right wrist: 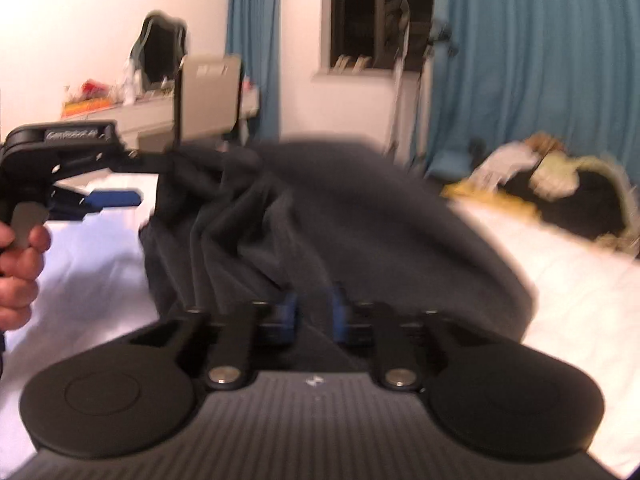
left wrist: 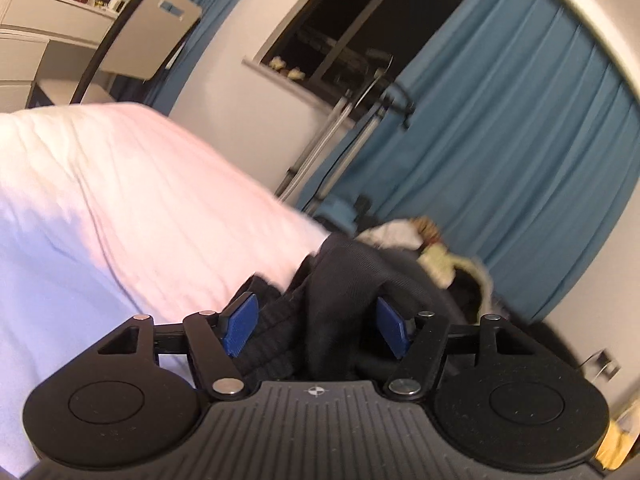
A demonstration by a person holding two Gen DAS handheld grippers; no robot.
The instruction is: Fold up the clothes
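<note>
While right tongs [right wrist: 313, 317] pinch the rumpled dark garment [right wrist: 320, 208], left tongs [left wrist: 316, 326] gape around its ribbed folds.

Dark grey garment [right wrist: 320, 208], white bedsheet [right wrist: 560, 300]

Black grippers [left wrist: 316, 326], blue-padded jaws

White bed [left wrist: 120, 200], blue curtains [left wrist: 500, 140], dark window [right wrist: 380, 12], cluttered desk [right wrist: 132, 112]
</note>
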